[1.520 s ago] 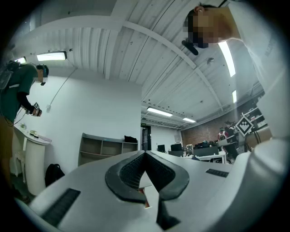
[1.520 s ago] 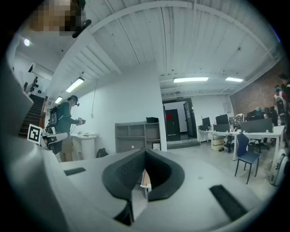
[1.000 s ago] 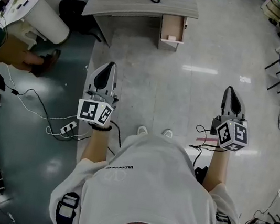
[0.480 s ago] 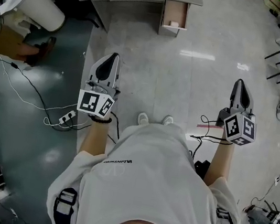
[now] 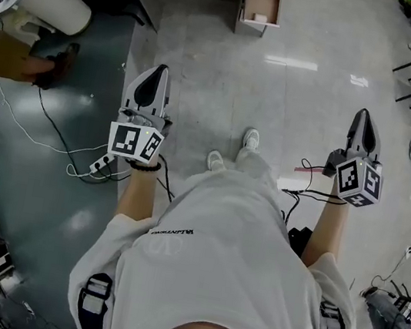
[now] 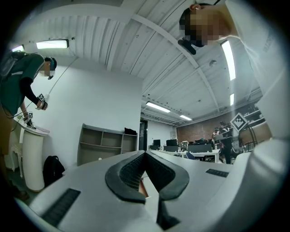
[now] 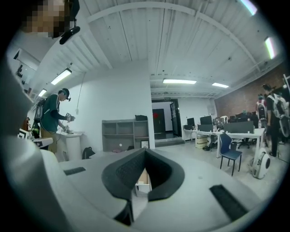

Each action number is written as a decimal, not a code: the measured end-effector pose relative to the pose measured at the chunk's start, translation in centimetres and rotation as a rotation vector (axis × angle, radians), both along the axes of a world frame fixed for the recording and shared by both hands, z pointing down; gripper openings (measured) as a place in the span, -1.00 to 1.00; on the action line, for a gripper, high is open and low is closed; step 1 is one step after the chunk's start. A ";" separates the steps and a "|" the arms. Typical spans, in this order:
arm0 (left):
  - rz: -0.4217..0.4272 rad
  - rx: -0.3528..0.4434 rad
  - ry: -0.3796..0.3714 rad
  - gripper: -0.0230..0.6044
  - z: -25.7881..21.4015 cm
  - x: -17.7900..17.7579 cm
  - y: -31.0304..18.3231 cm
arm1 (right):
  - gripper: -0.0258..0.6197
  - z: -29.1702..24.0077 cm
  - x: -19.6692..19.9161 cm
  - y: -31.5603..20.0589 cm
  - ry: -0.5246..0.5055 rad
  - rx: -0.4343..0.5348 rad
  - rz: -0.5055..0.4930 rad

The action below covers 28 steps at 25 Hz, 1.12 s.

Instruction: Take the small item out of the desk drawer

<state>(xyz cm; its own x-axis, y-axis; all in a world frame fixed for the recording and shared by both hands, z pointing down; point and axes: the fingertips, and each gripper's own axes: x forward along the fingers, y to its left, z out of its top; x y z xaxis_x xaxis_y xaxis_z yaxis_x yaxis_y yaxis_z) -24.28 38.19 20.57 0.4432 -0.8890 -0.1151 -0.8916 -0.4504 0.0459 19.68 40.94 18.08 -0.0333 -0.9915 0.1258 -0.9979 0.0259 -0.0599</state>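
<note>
Drawer [image 5: 261, 3] now at top edge, one shoe [image 5: 251, 138] stepped ahead; left gripper [image 5: 161, 71], right gripper [image 5: 364, 114] jaws closed

Place: an open-plan office, partly used as a lab.
Furniture: rows of tables [image 7: 240, 131] with monitors [image 7: 206, 120], a blue chair [image 7: 229, 154], an open shelf unit [image 7: 124, 133].
Ceiling: white and ribbed, with strip lights [image 7: 179, 81].
Walls: white, with one brick wall [image 7: 247, 99] far back.
Floor: glossy tiles [image 5: 293, 104], and a power strip [image 5: 100, 169] with cables.

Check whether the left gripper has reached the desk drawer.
No, the left gripper hangs over the floor, well short of the open drawer.
</note>
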 end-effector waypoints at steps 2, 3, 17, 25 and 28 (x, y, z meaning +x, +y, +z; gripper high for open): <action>0.010 0.001 -0.006 -0.93 0.2 0.3 0.1 | -0.92 0.1 -0.2 0.0 -0.001 0.007 0.002; 0.013 -0.002 -0.008 -0.93 0.4 0.4 0.0 | -0.92 0.1 -0.3 -0.1 0.002 0.008 0.001; 0.014 0.005 -0.032 -0.93 -0.4 3.2 -3.3 | -0.92 2.6 0.0 -4.0 -0.025 -0.038 -0.083; 0.017 -0.014 -0.047 -0.93 -0.7 7.2 -8.5 | -0.92 3.7 3.4 -9.1 -0.052 -0.080 -0.110; 0.016 0.005 -0.054 -0.93 -1.5 8.6 -10.7 | -0.92 3.7 4.5 -11.4 -0.057 -0.073 -0.118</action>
<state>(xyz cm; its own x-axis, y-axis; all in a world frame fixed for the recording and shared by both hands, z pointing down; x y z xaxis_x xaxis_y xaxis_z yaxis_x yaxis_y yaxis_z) -15.70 27.47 19.07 0.4633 -0.8811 -0.0947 -0.8853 -0.4651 -0.0040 24.20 29.54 21.82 -0.1584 -0.9685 0.1919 -0.9830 0.1366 -0.1224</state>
